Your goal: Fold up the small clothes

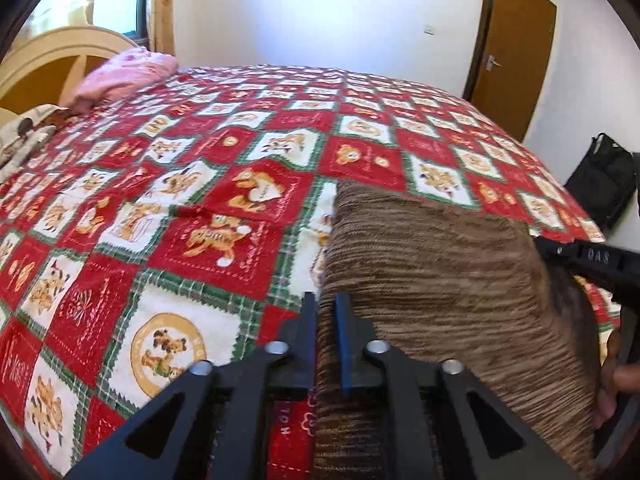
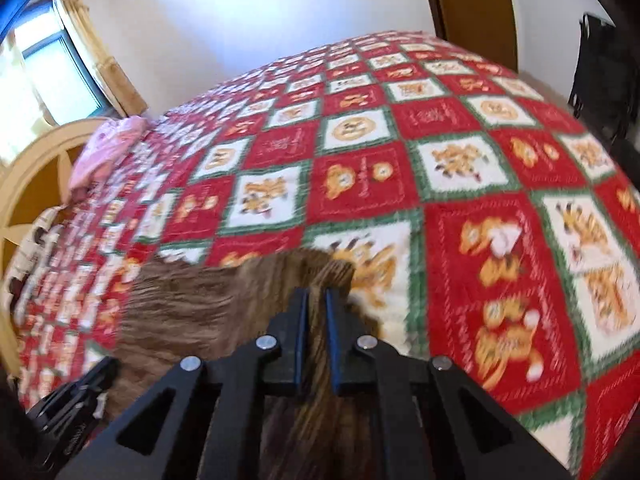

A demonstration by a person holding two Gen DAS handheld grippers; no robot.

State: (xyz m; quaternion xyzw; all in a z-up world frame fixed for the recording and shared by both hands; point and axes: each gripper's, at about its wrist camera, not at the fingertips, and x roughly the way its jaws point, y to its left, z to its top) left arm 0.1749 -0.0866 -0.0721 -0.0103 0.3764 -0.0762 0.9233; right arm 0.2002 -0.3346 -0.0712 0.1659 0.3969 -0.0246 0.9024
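A brown striped knit garment [image 1: 440,264] lies on the red, white and green patchwork bedspread [image 1: 200,200]. Its left edge runs between the fingers of my left gripper [image 1: 325,300], which is shut on it with a narrow gap. In the right wrist view the same garment [image 2: 192,300] spreads to the left, and a bunched corner of it is pinched in my right gripper [image 2: 317,294], shut on the cloth. The other gripper's black body shows at the right edge [image 1: 592,264] and at the lower left [image 2: 72,404]. Both views are blurred.
A pink garment [image 1: 124,76] and a pale patterned cloth [image 1: 24,136] lie near the curved cream headboard [image 1: 48,56]. A brown door [image 1: 516,48] and a black bag [image 1: 608,184] are beyond the bed's right side. A person's hand [image 1: 624,376] shows at the right edge.
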